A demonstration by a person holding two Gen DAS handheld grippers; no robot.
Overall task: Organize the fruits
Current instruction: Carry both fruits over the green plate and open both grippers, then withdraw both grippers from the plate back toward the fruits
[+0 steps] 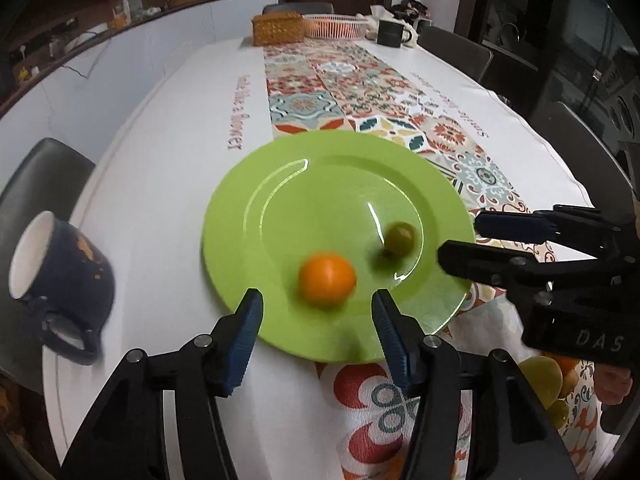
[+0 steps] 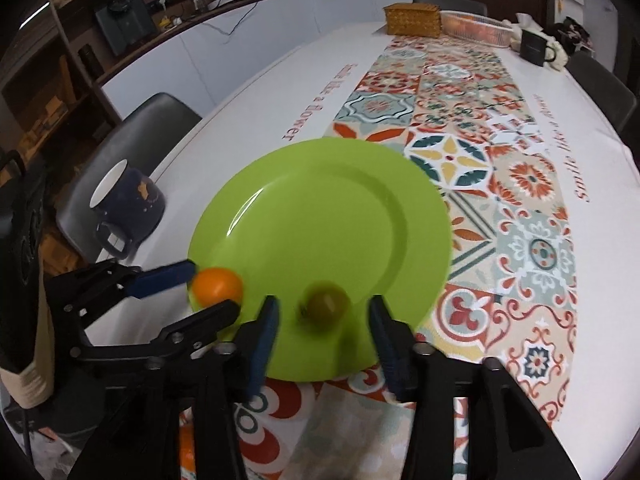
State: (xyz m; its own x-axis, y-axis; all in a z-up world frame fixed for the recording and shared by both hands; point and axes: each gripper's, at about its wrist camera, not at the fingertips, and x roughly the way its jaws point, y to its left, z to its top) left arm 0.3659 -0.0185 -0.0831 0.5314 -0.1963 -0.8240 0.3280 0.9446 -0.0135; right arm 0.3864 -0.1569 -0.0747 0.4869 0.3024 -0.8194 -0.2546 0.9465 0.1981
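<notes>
A green plate (image 1: 332,184) (image 2: 320,208) lies on the table. On it sit an orange fruit (image 1: 327,279) (image 2: 217,286) and a smaller green fruit (image 1: 400,238) (image 2: 326,303); both look blurred. My left gripper (image 1: 318,312) is open just behind the orange fruit, its jaws wide apart and not touching it. My right gripper (image 2: 322,316) is open around the green fruit's near side; it also shows in the left wrist view (image 1: 460,240). The left gripper shows in the right wrist view (image 2: 208,288), straddling the orange fruit.
A dark blue mug (image 1: 60,276) (image 2: 128,208) stands left of the plate. More fruits (image 1: 548,380) lie at the lower right on a patterned cloth. A wicker box (image 1: 278,28), a white basket (image 1: 334,24) and a black mug (image 1: 390,32) stand at the far end. Chairs surround the table.
</notes>
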